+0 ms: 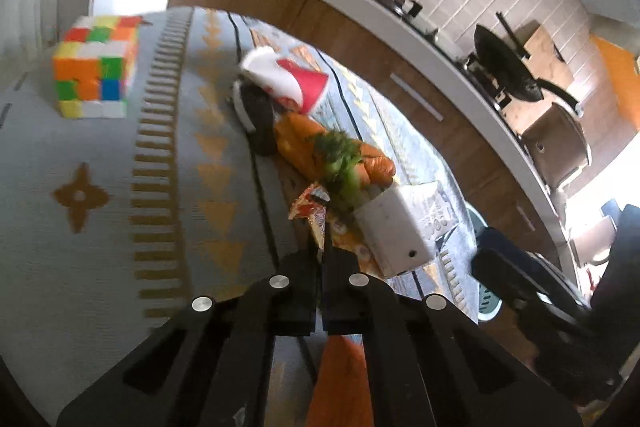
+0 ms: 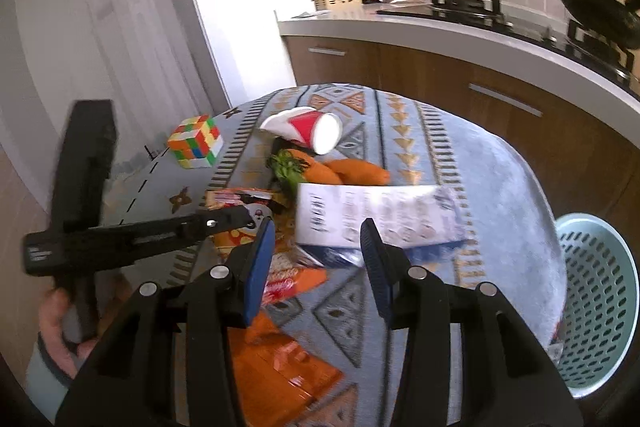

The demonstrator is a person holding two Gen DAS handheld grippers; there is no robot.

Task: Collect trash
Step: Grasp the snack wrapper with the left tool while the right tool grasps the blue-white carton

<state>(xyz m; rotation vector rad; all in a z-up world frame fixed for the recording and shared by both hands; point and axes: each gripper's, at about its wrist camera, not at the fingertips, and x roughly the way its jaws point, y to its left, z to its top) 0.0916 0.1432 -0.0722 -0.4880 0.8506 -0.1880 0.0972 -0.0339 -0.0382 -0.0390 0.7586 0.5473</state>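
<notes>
On the round patterned surface [image 2: 480,163], items as follows. Rubik's cube [image 2: 195,141]: far left edge, apart from the rest. Red-and-white paper cup [image 2: 308,129]: on its side, mouth facing the right wrist camera, just beyond two toy carrots [image 2: 352,171] with green tops. White printed box [image 2: 376,215]: flat, touching the near side of the carrots. Orange snack wrapper [image 1: 316,215]: crumpled, left of the box. Orange packaging [image 2: 280,363]: flat at the near edge. Pale green perforated basket [image 2: 600,307]: beside the surface at right, lower down. Left gripper [image 1: 323,259]: jaws pressed together on an edge of the snack wrapper. Right gripper [image 2: 320,251]: jaws spread apart, holding nothing, hovering over the near end of the box. Background: kitchen counter [image 2: 400,27] with stove and black wok [image 2: 596,11].
</notes>
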